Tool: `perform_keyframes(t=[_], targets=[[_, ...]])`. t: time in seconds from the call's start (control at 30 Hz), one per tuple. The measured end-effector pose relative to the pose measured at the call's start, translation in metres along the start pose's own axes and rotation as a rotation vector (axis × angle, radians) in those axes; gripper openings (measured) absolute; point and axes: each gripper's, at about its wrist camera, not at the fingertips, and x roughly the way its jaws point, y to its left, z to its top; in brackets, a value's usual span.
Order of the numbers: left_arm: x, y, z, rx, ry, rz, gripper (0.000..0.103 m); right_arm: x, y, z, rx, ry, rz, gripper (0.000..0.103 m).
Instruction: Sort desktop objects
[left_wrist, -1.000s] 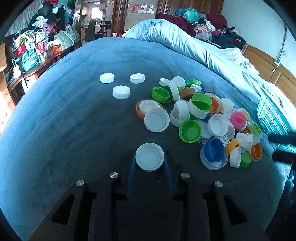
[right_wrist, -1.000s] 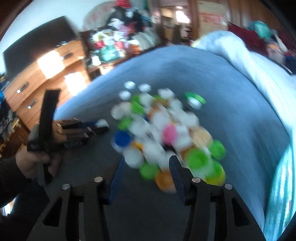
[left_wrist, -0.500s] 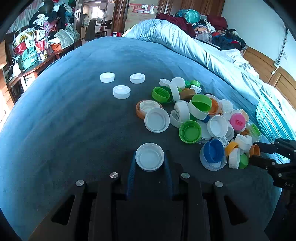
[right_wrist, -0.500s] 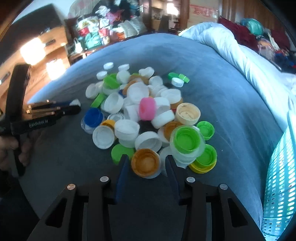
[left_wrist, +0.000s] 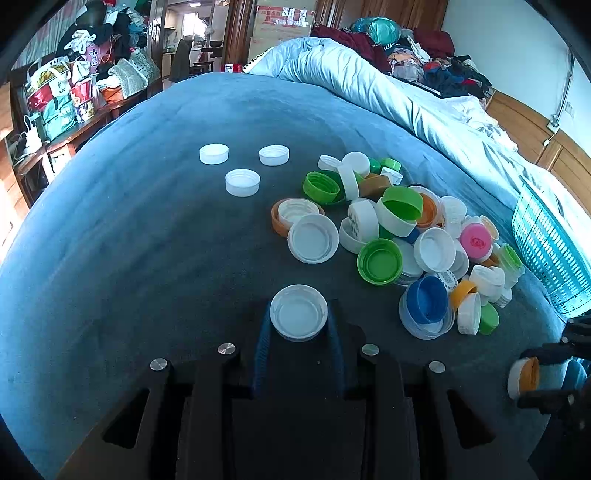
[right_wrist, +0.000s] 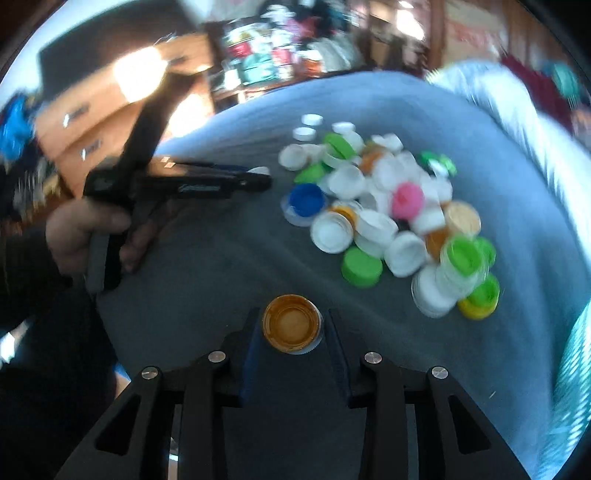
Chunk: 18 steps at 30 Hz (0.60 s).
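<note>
Between the blue pads of the left gripper (left_wrist: 298, 325) sits a white bottle cap (left_wrist: 298, 312), hollow side up, clamped narrow. Ahead and to its right lies the mixed pile of caps (left_wrist: 406, 236); farther ahead to the left, three white caps (left_wrist: 242, 181) stand apart on the blue bedspread (left_wrist: 147, 240). The right gripper (right_wrist: 291, 332) has an orange cap (right_wrist: 291, 328) between its pads, jaws opening; whether they still press it I cannot tell. The pile lies ahead to its right.
</note>
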Motion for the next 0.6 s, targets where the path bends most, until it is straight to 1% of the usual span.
perform_keyframes(t=[0.03, 0.07, 0.13, 0.17, 0.2, 0.23, 0.27, 0.3, 0.37, 0.43, 0.5, 0.53, 0.6], targets=[[0.0, 0.0, 0.0, 0.0, 0.0, -0.001, 0.025, 0.004, -0.006, -0.001, 0.021, 0.018, -0.016, 0.056], [0.0, 0.0, 0.001, -0.001, 0.001, -0.003, 0.025, 0.0, -0.012, -0.004, 0.04, -0.004, -0.046, 0.072], [0.0, 0.0, 0.0, -0.007, 0.0, -0.008, 0.025, -0.017, -0.023, -0.007, 0.095, -0.078, -0.065, 0.071], [0.0, 0.0, 0.0, -0.006, 0.0, -0.008, 0.025, -0.022, -0.027, -0.007, 0.118, -0.091, -0.077, 0.069], [0.0, 0.0, 0.0, -0.005, 0.001, -0.007, 0.025, -0.025, -0.032, -0.007, 0.136, -0.092, -0.117, 0.063], [0.0, 0.0, 0.0, -0.005, 0.001, -0.009, 0.026, -0.024, -0.04, -0.008, 0.152, -0.07, -0.184, 0.06], [0.0, 0.0, 0.0, -0.007, 0.002, -0.013, 0.026, -0.023, -0.047, -0.009, 0.171, -0.055, -0.216, 0.058], [0.0, 0.0, 0.0, -0.007, 0.002, -0.015, 0.026, -0.021, -0.053, -0.009, 0.187, -0.046, -0.237, 0.053], [0.0, 0.001, 0.001, -0.009, 0.002, -0.018, 0.027, -0.023, -0.062, -0.01, 0.213, -0.044, -0.257, 0.052], [0.0, 0.001, 0.001, -0.009, 0.003, -0.02, 0.027, -0.027, -0.06, -0.007, 0.206, -0.071, -0.262, 0.052], [0.0, 0.002, 0.001, -0.01, 0.003, -0.026, 0.028, -0.031, -0.054, -0.003, 0.196, -0.092, -0.242, 0.052], [0.0, 0.001, 0.001, -0.011, 0.003, -0.029, 0.028, -0.032, -0.05, -0.002, 0.19, -0.103, -0.222, 0.052], [0.0, 0.002, 0.001, -0.012, 0.004, -0.032, 0.028, -0.03, -0.045, 0.005, 0.175, -0.11, -0.149, 0.052]])
